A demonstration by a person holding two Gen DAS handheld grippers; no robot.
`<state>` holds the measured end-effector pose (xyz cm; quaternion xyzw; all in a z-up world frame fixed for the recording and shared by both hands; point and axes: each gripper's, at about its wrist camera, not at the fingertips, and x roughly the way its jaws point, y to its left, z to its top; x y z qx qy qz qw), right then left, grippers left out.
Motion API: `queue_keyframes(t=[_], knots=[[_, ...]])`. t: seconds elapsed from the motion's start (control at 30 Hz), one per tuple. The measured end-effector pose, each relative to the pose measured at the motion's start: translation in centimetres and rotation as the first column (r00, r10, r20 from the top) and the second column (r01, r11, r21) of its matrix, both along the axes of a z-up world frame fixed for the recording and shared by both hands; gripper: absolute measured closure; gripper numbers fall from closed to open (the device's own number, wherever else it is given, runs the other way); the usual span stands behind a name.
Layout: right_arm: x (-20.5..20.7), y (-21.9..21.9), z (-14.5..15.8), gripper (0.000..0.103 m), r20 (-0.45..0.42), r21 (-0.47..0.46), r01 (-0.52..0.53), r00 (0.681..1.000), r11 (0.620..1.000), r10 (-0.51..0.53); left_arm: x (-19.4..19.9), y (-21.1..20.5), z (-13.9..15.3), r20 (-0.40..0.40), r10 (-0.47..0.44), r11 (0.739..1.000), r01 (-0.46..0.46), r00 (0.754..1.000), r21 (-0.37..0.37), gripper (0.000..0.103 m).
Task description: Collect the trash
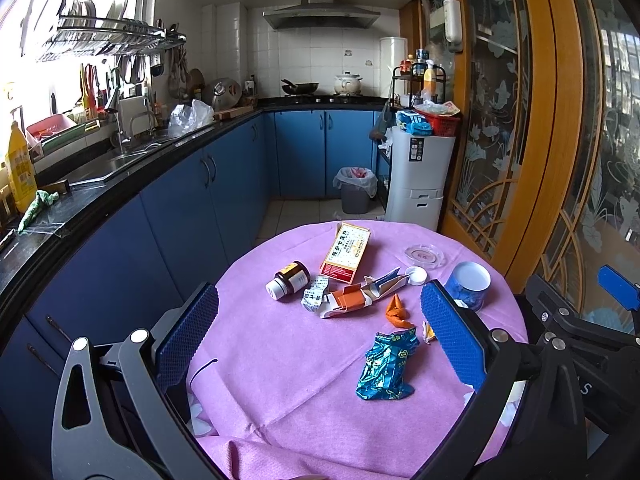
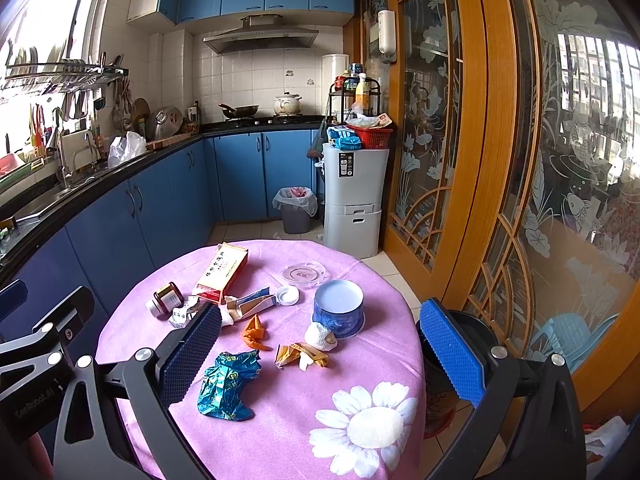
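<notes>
The blue wrapper [image 1: 385,366] lies just ahead between the left claw's [image 1: 320,344] spread, empty jaws; the right claw [image 2: 320,356] is also spread and empty, the wrapper toward its left finger.

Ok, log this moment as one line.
left gripper: open, empty | right gripper: open, empty | blue wrapper: on table | lined bin: on floor

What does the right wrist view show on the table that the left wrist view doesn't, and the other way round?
Only the right wrist view shows the white crumpled wad and the whole yellow wrapper beside the blue tin; the left sees just a corner of that wrapper. Only the left wrist view shows the green cloth on the counter. Both show the blue foil wrapper, medicine box, brown bottle and lined bin.
</notes>
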<state>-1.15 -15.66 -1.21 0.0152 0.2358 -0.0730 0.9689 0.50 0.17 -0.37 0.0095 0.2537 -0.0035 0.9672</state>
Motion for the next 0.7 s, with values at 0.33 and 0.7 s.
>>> queue_keyframes(t=[0.33,0.7], knots=[[-0.03,-0.02,0.09,0.006,0.0,0.001,0.0,1.0,1.0,0.0,-0.08,-0.03,-0.08,0.006,0.001,1.0,-0.001,1.0,0.004,0.003],[-0.31,-0.05,0.75,0.006,0.003,0.003,0.001,1.0,1.0,-0.001,-0.19,-0.02,-0.05,0.011,0.001,1.0,-0.001,1.0,0.004,0.003]])
